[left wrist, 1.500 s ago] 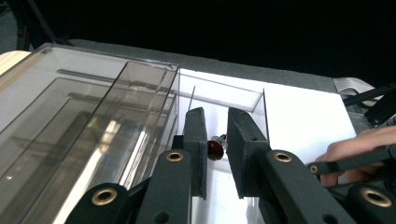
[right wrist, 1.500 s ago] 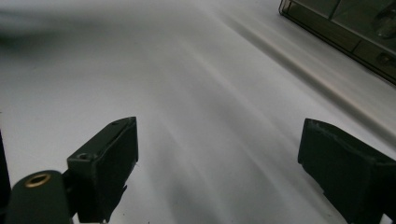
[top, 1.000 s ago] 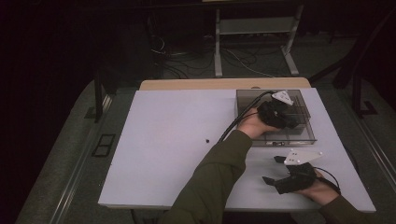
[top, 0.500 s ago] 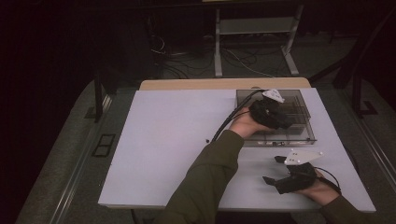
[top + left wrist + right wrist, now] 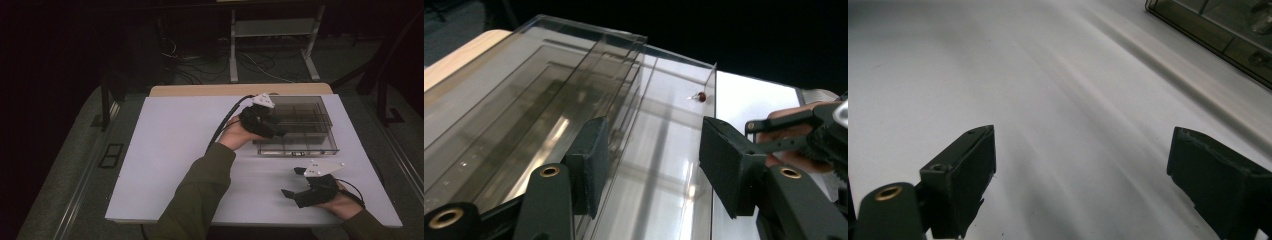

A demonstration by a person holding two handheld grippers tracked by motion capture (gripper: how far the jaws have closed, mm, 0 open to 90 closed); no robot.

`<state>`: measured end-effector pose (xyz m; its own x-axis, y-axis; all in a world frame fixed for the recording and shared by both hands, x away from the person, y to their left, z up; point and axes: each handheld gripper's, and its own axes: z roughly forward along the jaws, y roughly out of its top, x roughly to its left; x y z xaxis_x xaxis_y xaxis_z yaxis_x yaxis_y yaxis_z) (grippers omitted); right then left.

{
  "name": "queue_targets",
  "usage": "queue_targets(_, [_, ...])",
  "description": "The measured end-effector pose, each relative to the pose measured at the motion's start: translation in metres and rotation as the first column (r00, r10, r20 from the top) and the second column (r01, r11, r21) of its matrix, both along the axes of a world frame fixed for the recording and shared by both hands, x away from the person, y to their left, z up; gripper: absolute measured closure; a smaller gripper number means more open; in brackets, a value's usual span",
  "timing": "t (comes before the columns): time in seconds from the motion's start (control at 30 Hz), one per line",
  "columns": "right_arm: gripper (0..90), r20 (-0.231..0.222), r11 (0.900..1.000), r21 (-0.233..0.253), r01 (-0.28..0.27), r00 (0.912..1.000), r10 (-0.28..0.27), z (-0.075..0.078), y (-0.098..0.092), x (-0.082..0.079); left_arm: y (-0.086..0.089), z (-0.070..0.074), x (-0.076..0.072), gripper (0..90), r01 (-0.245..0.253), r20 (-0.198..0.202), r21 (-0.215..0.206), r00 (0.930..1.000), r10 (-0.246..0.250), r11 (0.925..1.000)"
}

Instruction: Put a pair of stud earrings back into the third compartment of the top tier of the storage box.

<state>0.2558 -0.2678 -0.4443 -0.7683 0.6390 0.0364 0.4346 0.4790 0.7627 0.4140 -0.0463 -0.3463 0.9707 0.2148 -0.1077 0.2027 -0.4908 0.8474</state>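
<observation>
over the clear box (image 5: 300,131), left claw (image 5: 651,167) gapes.

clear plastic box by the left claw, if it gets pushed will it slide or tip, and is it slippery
The clear plastic box sits low and wide on the table, so it would probably slide, not tip. Its glossy walls look stiff and likely slippery for the open left claw.

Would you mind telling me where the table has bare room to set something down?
The table's whole left half, left of the forearm, is bare. It is crowded at the far right, where the left gripper meets the clear box, and near the right gripper.
</observation>
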Motion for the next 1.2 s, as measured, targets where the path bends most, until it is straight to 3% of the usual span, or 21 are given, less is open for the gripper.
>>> queue_targets(0.33, [11.6,-0.007,1.000,-0.001,0.003,1.0000,-0.003,-0.001,0.000,0.000,0.053,-0.003,0.000,41.4,-0.085,0.012,0.012,0.9963,0.085,0.9963])
queue_targets(0.67, [11.6,-0.010,1.000,-0.005,0.006,0.9999,-0.006,-0.002,0.000,0.001,0.094,-0.022,-0.004,41.6,-0.150,-0.010,0.034,0.9886,0.150,0.9882])
queue_targets(0.93, [11.6,-0.012,1.000,-0.014,0.000,0.9999,-0.001,-0.003,0.001,0.001,0.112,-0.042,-0.010,46.3,-0.190,-0.023,0.054,0.9812,0.192,0.9802])
queue_targets(1.2, [11.6,-0.011,1.000,-0.015,0.000,0.9999,0.000,-0.003,0.001,0.001,0.117,-0.060,-0.012,62.5,-0.236,-0.012,0.104,0.9712,0.238,0.9662])
